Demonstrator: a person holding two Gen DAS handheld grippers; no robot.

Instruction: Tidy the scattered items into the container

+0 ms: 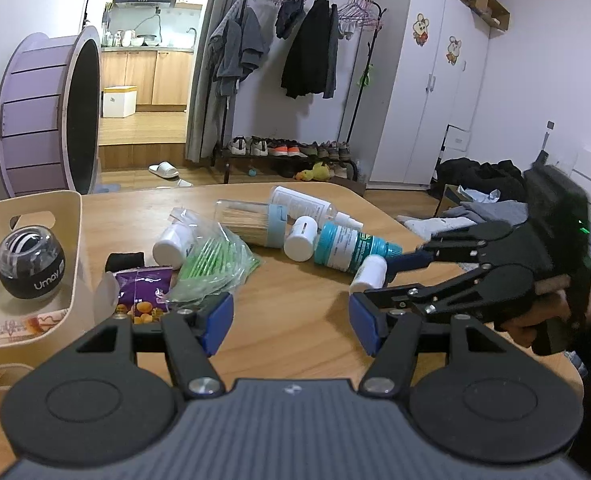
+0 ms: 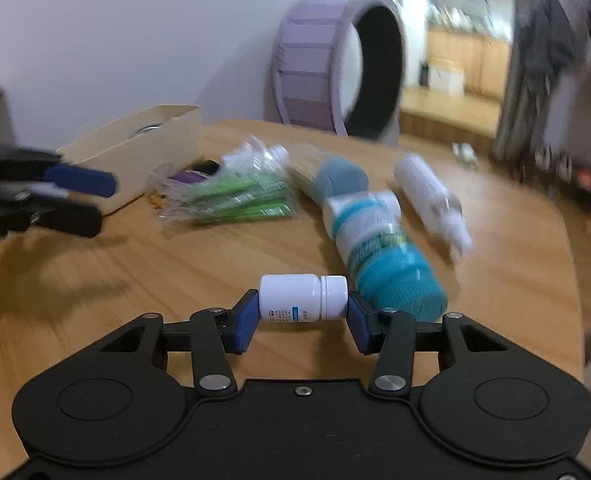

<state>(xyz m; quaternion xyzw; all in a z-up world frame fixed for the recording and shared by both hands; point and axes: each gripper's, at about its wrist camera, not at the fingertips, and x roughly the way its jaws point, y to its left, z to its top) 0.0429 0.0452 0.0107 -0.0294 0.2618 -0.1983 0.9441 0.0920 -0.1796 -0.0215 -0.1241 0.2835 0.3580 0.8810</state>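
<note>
The right gripper is clenched end to end on a small white bottle near the desk's near edge. The left gripper hangs released, empty, beside the beige container at the desk's left edge.

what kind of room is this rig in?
Most likely a small lived-in flat, a bedroom or living space. A clothes rack with a row of shoes under it stands beside a white wardrobe, and a doorway opens onto a kitchen. The work goes on at a wooden table.
</note>
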